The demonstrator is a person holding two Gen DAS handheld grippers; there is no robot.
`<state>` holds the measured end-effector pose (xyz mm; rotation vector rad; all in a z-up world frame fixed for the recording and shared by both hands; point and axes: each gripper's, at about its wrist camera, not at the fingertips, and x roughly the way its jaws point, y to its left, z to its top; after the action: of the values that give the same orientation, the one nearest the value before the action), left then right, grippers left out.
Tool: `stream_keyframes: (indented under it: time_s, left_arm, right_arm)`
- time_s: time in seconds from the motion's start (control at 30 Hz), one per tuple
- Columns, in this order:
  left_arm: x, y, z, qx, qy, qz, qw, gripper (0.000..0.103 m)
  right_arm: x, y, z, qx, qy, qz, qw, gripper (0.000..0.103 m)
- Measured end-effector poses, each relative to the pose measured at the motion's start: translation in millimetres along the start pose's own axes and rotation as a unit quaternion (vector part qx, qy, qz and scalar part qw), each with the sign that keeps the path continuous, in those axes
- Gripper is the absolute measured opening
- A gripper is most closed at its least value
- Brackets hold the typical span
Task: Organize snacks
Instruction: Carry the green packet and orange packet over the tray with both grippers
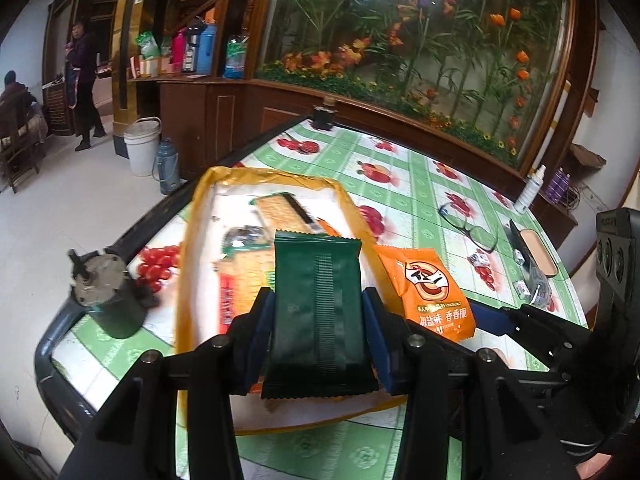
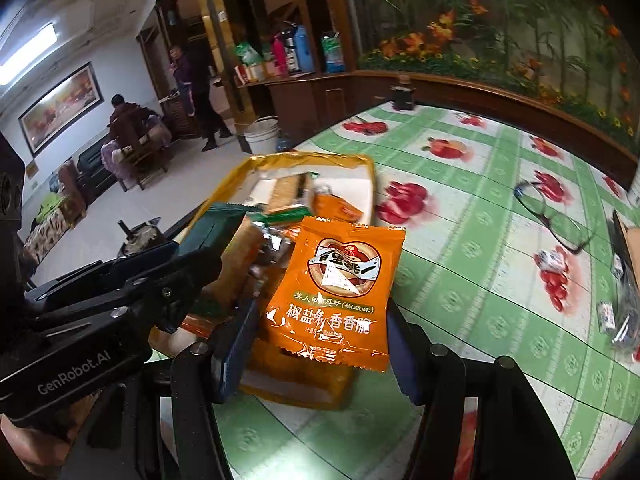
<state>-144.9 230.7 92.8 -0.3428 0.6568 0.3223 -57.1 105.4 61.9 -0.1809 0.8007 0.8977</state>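
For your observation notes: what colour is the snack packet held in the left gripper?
Dark green packet, plain back with a ribbed centre seam; clearest in the left wrist view.

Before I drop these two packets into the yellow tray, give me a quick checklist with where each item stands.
1. Left tongs grip the green packet on both sides: ok.
2. Right tongs grip the orange packet: ok at the right pad, left pad contact cannot tell.
3. Green packet over the tray: ok.
4. Orange packet over the tray: ok, near its right edge.
5. Free room in the tray: cannot tell, crackers and other packets already lie there.
6. Glasses out of the way: ok.
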Motion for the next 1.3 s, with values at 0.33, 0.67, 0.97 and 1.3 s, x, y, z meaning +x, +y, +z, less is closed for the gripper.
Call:
stream_keyframes:
  time_s: [0.33, 0.67, 0.97, 1.3]
  left_arm:
    - [-8.4, 28.7, -1.0, -0.023, -0.006, 0.016, 0.9996, 0.044]
    - [0.7, 44.1, -2.3, -0.036, -0.001, 0.027, 0.9990, 0.044]
    - [19.8, 50.2, 12.7, -0.031, 0.000, 0.024, 0.9992, 0.044]
    - [64.7, 50.0, 28.4, -0.015, 0.034, 0.031, 0.9989, 0.043]
  right_arm:
    - [11.9, 19.1, 7.0, -0.009, 0.002, 0.012, 1.000, 0.066]
    - [19.6, 24.8, 7.9, -0.014, 0.006, 0.009, 1.000, 0.066]
    - [24.8, 28.0, 9.1, -0.015, -0.004, -0.004, 1.000, 0.066]
    - [51.9, 21.0, 16.0, 0.003, 0.017, -0.006, 1.000, 0.066]
